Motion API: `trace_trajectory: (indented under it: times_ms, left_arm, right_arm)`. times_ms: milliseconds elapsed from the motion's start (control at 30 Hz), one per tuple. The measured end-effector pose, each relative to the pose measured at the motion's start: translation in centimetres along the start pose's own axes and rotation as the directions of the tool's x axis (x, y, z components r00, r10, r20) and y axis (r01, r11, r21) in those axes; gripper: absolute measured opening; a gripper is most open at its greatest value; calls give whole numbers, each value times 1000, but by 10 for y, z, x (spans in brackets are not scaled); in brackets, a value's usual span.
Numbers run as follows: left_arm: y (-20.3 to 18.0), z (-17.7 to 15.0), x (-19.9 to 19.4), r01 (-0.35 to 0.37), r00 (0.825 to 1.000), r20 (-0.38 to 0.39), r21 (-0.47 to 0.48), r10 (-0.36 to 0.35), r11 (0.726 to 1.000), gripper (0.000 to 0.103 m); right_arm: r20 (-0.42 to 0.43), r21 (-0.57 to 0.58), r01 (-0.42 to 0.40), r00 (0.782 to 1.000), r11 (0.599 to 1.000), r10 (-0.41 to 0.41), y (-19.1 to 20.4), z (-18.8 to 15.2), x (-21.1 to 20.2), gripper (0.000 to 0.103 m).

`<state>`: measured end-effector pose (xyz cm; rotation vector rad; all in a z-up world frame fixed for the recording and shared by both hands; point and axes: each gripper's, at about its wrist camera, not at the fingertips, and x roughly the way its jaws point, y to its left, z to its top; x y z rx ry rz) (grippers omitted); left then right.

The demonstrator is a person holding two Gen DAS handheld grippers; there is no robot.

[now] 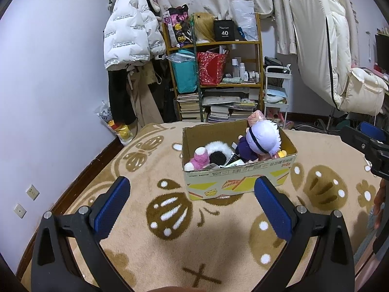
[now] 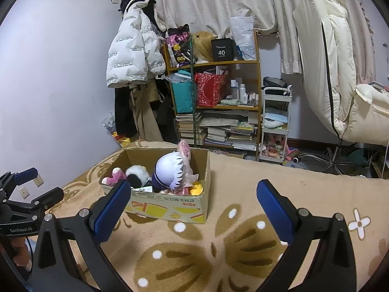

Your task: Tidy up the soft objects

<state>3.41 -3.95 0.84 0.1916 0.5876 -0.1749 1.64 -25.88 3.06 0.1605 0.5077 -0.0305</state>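
Both grippers hung wide open and empty over the blanket, short of the toy box.

The cardboard box (image 1: 239, 170) sat mid-frame just beyond the left gripper (image 1: 192, 192) and centre-left behind the right gripper (image 2: 192, 194), on a fuzzy tan blanket (image 1: 150, 243). It held plush toys: a white-haired doll (image 1: 263, 137) (purple body), a pink one (image 1: 200, 159).

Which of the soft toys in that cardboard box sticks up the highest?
The white-haired doll in dark purple clothes. Its big head rises above the rim of the cardboard box, while the pink plush and the black-and-white plush lie lower inside.
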Motion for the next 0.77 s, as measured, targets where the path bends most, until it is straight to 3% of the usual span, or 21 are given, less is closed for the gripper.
trace_trajectory:
  times_ms: [767]
  left_arm:
    - [7, 0, -1, -6, 1000, 6, 0, 6, 1000, 101]
  right_arm:
    - [-5, -2, 5, 1000, 1000, -5, -1, -3, 1, 103]
